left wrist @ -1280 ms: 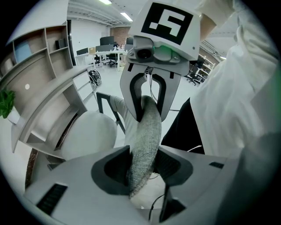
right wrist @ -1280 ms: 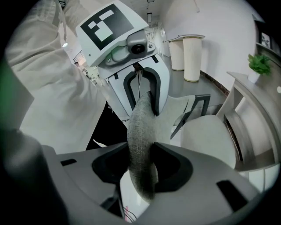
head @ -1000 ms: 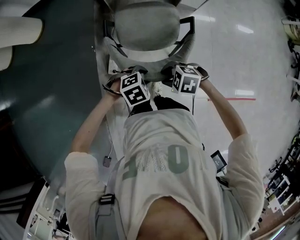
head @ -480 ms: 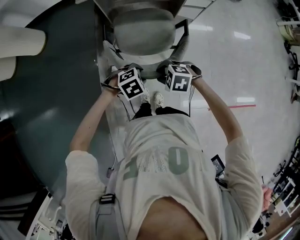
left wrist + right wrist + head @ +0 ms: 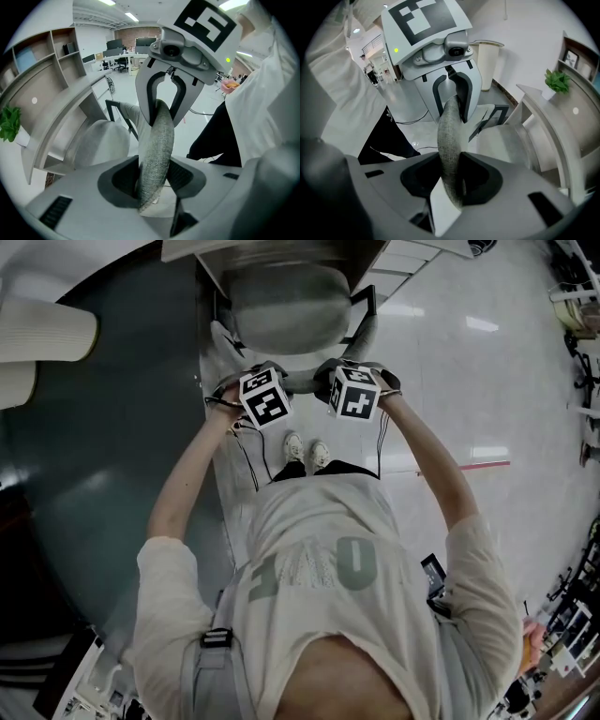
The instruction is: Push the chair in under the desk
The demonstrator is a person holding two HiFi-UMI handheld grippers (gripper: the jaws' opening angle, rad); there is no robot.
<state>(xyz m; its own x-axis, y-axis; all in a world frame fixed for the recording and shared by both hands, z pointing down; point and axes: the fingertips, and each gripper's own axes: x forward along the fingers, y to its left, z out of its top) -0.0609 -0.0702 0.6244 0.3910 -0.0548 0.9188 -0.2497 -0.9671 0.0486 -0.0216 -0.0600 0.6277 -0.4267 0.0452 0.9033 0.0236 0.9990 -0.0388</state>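
Head view: I'm looking straight down my own arms at the chair (image 5: 291, 320). Its seat points away from me, and the far edge of the seat meets the edge of the bench (image 5: 272, 251) at the top of the picture. The chair back (image 5: 302, 381) runs crosswise just in front of me. My left tool (image 5: 258, 390) sits on its left end and my right tool (image 5: 354, 392) on its right end, the two near each other with a short stretch of grey fabric between them. My shoes (image 5: 307, 451) stand on the pale floor (image 5: 487, 381) just behind the chair.

Left gripper view: the left tool (image 5: 152, 180) is clamped on the top edge of the chair back (image 5: 157, 150), with both pads pressed against the fabric. The right tool (image 5: 185, 51) faces me from further along the same edge. The seat (image 5: 101, 143) lies below to the left, beside curved shelves (image 5: 51, 79) with a plant (image 5: 9, 124) at the picture's edge.

Right gripper view: the right tool (image 5: 452, 180) has the chair back (image 5: 450, 145) between its jaws, which are closing, and the pads already bear on the fabric. The left tool (image 5: 440, 56) sits opposite on that edge. The seat (image 5: 511, 140) is to the right, and a plant (image 5: 557, 80) stands on the bench (image 5: 539, 101).
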